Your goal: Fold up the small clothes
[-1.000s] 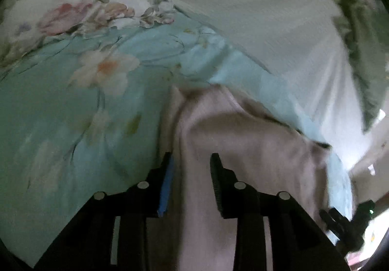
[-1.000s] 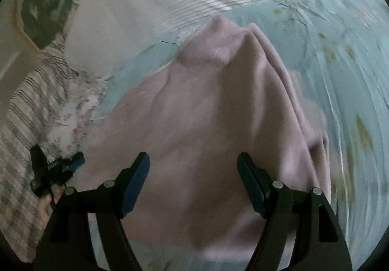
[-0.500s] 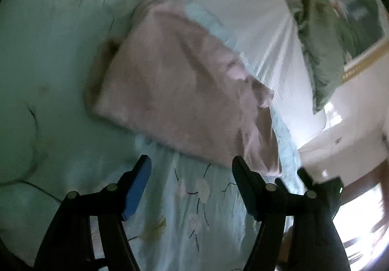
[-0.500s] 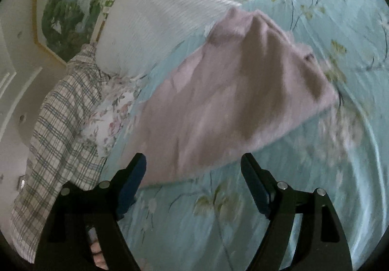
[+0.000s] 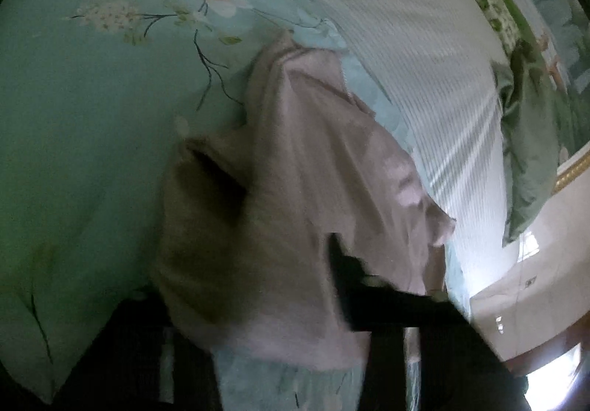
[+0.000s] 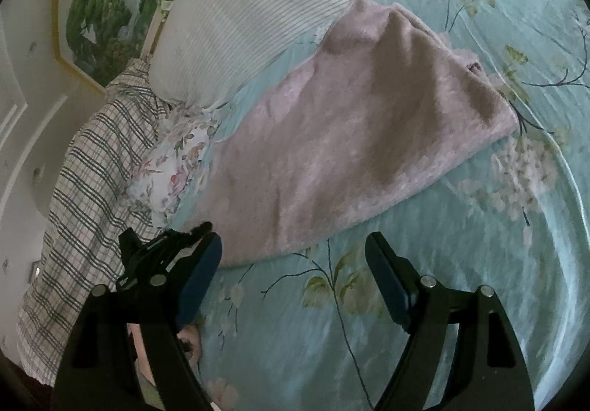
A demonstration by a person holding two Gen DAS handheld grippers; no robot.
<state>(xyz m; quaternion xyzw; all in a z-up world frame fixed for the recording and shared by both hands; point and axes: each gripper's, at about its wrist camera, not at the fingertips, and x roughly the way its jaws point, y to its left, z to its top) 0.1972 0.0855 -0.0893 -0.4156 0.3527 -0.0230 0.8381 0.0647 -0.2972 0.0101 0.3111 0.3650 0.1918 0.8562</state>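
While my left gripper (image 5: 295, 300) closes on the near corner of the pale pink fleece garment (image 6: 361, 138), the step in hand is the pick-up of an edge for the next fold. Its jaws are closing with cloth between them; the left wrist view is blurred and the cloth covers one finger, so I cannot tell whether the pads already press. My right gripper (image 6: 295, 278) stands open and empty, jaws wide over bare bedspread, just short of the garment's near hem.

The garment lies on the light blue floral bedspread (image 6: 497, 263), partly folded and humped along its middle, with its far end near the white ribbed pillow (image 6: 280, 2). One side runs beside the white flowered cloth (image 6: 173, 171) and the green-and-white checked fabric (image 6: 92, 167) at the bed's side.

Next move, as I judge it:
1. Confirm the left grip holds one layer edge, not a bunch.
2. Bring the right gripper onto the matching hem corner and close.
3. Lift both corners together and carry them over the hump to meet the far edge.

Open room lies on the bedspread to the right of the garment in the right wrist view. Room is tight toward the pillow and the checked fabric, so I would keep the carry low and short there.
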